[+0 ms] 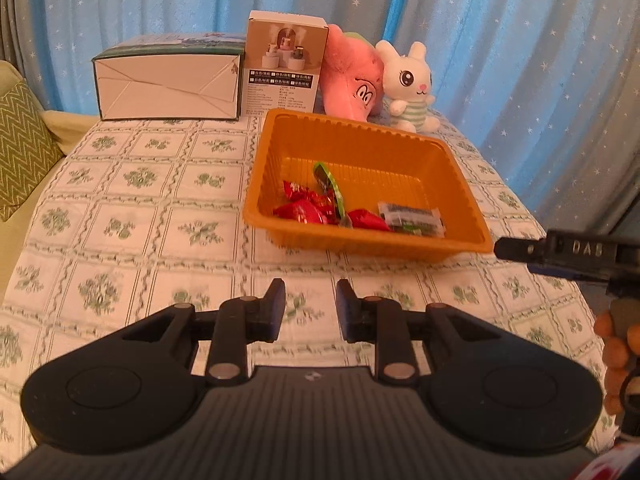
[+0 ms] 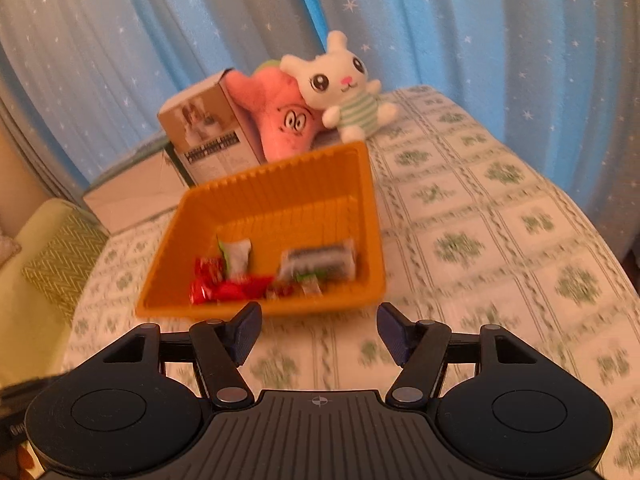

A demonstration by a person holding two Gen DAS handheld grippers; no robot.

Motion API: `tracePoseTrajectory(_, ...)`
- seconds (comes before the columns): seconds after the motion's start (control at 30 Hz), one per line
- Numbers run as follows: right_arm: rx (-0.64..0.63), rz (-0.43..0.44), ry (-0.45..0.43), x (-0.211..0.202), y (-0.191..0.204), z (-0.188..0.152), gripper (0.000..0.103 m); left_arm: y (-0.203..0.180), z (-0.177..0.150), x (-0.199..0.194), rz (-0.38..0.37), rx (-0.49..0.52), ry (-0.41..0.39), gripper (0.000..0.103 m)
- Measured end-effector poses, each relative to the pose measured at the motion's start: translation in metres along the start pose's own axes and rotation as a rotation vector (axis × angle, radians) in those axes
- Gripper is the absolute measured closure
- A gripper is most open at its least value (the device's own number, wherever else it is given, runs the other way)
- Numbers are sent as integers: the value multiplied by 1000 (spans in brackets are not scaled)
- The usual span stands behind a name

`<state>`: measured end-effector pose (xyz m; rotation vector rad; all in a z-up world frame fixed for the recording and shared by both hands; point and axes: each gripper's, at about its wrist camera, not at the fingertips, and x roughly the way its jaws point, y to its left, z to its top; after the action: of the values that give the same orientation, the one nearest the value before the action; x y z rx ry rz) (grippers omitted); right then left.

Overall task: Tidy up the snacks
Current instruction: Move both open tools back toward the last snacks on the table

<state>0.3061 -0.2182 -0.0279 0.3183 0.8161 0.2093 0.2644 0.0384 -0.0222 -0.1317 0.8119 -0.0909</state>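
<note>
An orange plastic tray (image 1: 460, 168) stands on the green-patterned tablecloth and holds red wrapped snacks (image 1: 300, 212), a green packet (image 1: 332, 188) and a clear bar packet (image 1: 412, 218). My left gripper (image 1: 311, 312) hovers over the cloth in front of the tray, its fingers a small gap apart with only cloth between them. In the right wrist view, the same tray (image 2: 200, 208) sits just beyond my right gripper (image 2: 320, 330), which is open wide and holds nothing. The tray's snacks (image 2: 232, 290) lie against its near wall. The right gripper's finger (image 1: 560, 252) shows at the right edge of the left wrist view.
Behind the tray stand a white carton (image 1: 168, 84), a brown product box (image 1: 284, 68), a pink plush (image 1: 352, 80) and a white rabbit plush (image 1: 412, 84). A blue starred curtain hangs behind. A green zigzag cushion (image 1: 20, 144) lies left of the table. The table edge curves away at the right.
</note>
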Motion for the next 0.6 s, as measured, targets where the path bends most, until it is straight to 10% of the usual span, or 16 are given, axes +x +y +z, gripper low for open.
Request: tracePoseTrajectory(0.6, -88, -63, 53, -86, 26, -90, 39, -10, -61, -77, 14, -39, 13, 78)
